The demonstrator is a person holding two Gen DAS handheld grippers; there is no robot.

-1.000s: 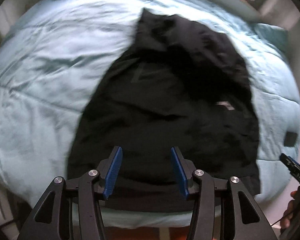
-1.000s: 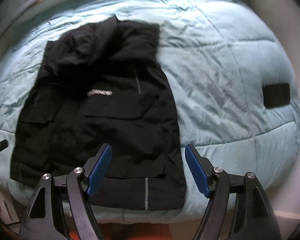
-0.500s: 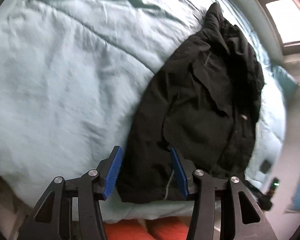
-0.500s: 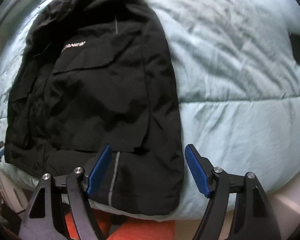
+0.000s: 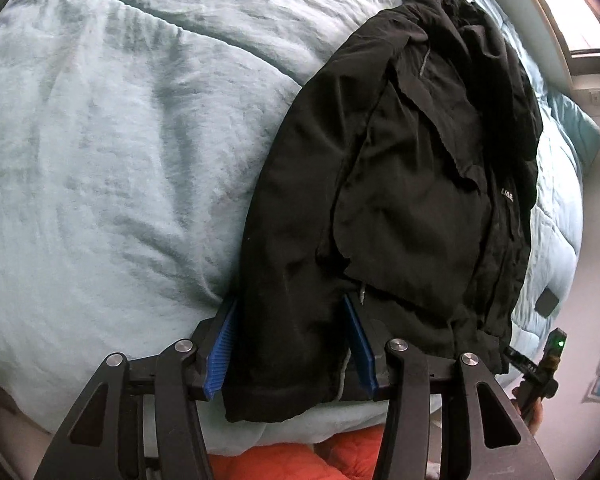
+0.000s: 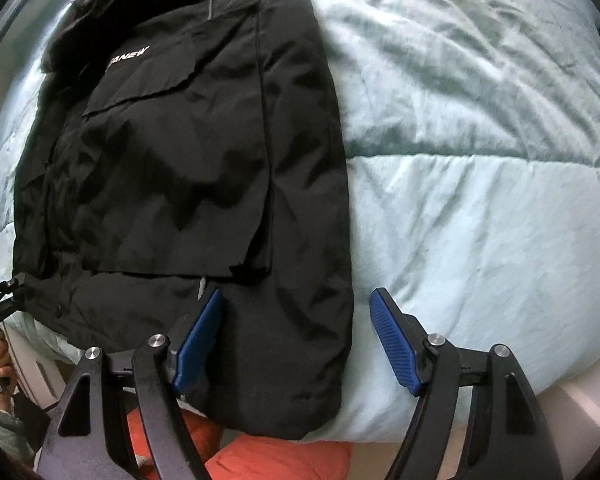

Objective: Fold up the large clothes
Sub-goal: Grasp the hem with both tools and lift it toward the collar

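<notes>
A large black jacket [image 5: 412,184] lies flat on a pale blue quilt [image 5: 100,140]; its hem hangs slightly over the near bed edge. It also shows in the right wrist view [image 6: 188,152], with a white logo near the chest. My left gripper [image 5: 290,344] is open, its blue pads straddling the jacket's left bottom corner. My right gripper [image 6: 296,344] is open, its blue pads straddling the right bottom corner. Neither has closed on the cloth.
The quilt [image 6: 480,140] covers the whole bed. Orange fabric [image 6: 284,460] lies below the near bed edge. A small dark object [image 5: 547,303] rests on the quilt at the far right. A window [image 5: 572,8] is behind the bed.
Both grippers have dropped down and forward to the jacket's bottom corners, left to the left corner, right to the right corner. The hem now sits between each pair of open pads.
</notes>
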